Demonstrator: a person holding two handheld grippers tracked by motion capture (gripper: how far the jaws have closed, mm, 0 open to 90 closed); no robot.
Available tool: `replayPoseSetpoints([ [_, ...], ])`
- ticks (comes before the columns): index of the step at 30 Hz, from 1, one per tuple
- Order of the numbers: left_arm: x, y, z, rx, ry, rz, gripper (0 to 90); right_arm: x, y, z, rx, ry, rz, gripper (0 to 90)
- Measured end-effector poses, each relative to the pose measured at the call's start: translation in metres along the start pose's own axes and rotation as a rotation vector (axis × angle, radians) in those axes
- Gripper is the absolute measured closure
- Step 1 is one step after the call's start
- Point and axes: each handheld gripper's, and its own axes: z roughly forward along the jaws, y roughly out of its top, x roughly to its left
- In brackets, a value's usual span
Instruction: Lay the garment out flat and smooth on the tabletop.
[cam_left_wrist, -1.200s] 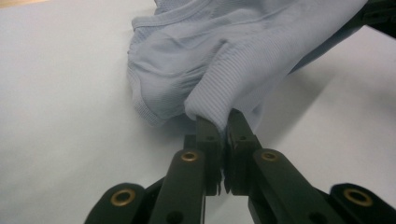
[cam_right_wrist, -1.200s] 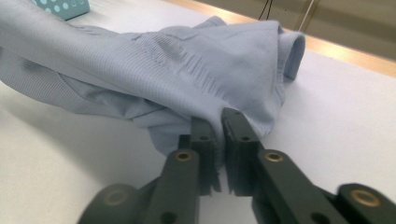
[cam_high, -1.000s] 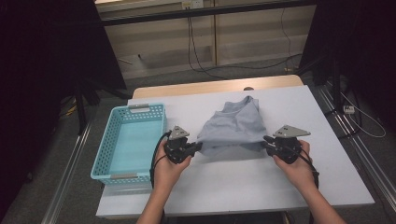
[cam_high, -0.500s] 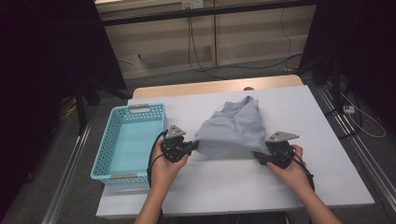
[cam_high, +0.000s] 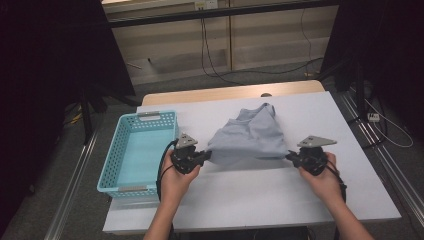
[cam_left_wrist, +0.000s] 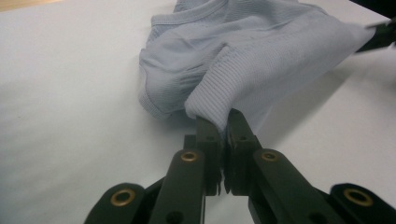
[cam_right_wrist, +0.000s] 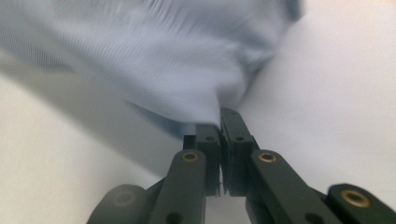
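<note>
A: Where was the shirt (cam_high: 250, 137)?

B: The pale blue shirt lay on the white counter (cam_high: 260, 200), stretched between the two grippers. Its near hem ran from the left gripper (cam_high: 204, 156) across to the right gripper (cam_high: 291, 156), and the rest of the cloth spread away beyond the fingers toward the collar end.

A: What were the left fingers (cam_left_wrist: 209, 133) doing?

B: They were pressed together on a ribbed corner of the shirt (cam_left_wrist: 243, 60). In the left gripper view the fabric bunched just above the tips and rose from the counter (cam_left_wrist: 70, 93) right in front of them.

A: And the right fingers (cam_right_wrist: 233, 126)?

B: Those had just been closing, and the shirt (cam_right_wrist: 154, 60) was between them. In the right gripper view they were pinching an edge of the cloth, which fanned out up and to the left of the tips. That view was blurred, so the weave could not be made out.

A: Was the hem touching the counter?

B: Between the two sets of fingers it looked lifted slightly, with a shadow beneath it; further beyond them the shirt rested flat.

A: Anything else close by?

B: A light blue basket (cam_high: 116, 170) stood on the counter just to the outer side of the left fingers, apart from the shirt.
</note>
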Motion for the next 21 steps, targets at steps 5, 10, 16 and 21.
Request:
replayPoseSetpoints([
  [5,-0.003,-0.001,0.003,0.013,-0.005,0.005,86.6,-0.013,0.001,-0.016,-0.055,0.006,0.037,81.6],
  [10,-0.003,0.0,0.003,0.017,0.002,0.007,86.6,-0.009,-0.007,-0.002,-0.005,0.017,0.043,69.3],
  [16,-0.002,-0.001,0.003,0.013,0.002,-0.004,86.6,0.0,-0.009,0.013,0.047,0.016,0.03,53.9],
  [21,-0.002,-0.002,0.004,0.018,-0.003,-0.002,86.6,0.008,-0.011,0.022,0.075,0.013,0.014,48.1],
])
